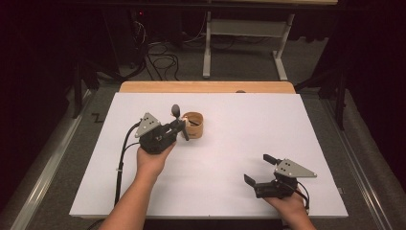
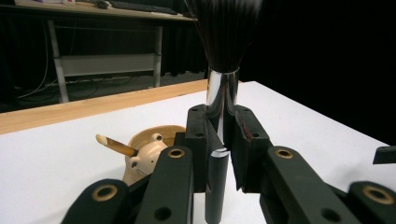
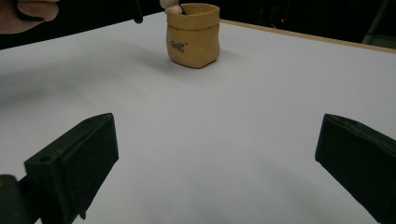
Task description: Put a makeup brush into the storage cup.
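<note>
While its jaws clamp the handle of a makeup brush (image 2: 223,93) held upright, the left gripper (image 1: 178,128) sits just beside the tan pot (image 1: 193,125). Well apart, the right gripper (image 1: 261,168) rests wide open, holding nothing, on the white table (image 1: 239,139).

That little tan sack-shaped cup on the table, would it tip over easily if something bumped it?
Probably not easily: the cup looks squat, with a base about as wide as its mouth. It seems rigid, likely ceramic, so it should slide on the smooth white table rather than crumple. The brush clamped upright in the left tongs could catch its rim.
</note>
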Tool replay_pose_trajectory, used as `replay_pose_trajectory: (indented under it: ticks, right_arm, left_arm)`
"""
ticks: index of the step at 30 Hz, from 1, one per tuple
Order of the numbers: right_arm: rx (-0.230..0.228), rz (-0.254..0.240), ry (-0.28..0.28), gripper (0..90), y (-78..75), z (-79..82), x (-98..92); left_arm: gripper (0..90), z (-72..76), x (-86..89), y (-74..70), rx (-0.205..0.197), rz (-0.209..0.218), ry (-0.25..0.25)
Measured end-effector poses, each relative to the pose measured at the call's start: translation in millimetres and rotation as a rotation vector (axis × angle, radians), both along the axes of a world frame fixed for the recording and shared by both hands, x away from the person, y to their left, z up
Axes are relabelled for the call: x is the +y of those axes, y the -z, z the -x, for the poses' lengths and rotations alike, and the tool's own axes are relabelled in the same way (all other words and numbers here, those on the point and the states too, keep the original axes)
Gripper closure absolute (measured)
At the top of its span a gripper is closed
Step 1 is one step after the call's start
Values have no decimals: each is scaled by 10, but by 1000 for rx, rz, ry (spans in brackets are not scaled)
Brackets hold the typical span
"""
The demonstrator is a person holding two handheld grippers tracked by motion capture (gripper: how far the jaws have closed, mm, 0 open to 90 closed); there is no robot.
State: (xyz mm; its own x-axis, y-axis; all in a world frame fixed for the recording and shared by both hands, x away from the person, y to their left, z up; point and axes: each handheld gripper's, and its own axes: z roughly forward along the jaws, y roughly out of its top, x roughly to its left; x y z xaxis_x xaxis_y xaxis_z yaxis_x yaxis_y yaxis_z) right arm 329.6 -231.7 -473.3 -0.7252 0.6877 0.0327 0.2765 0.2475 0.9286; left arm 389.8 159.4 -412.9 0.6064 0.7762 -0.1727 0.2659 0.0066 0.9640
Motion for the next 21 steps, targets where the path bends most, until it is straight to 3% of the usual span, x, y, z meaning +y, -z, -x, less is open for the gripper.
replay_pose_trajectory:
  ticks: [21]
  right_arm:
    - [0, 6, 2, 2, 15, 12, 18]
  left_arm:
    - [783, -203, -107, -132, -15, -7, -9]
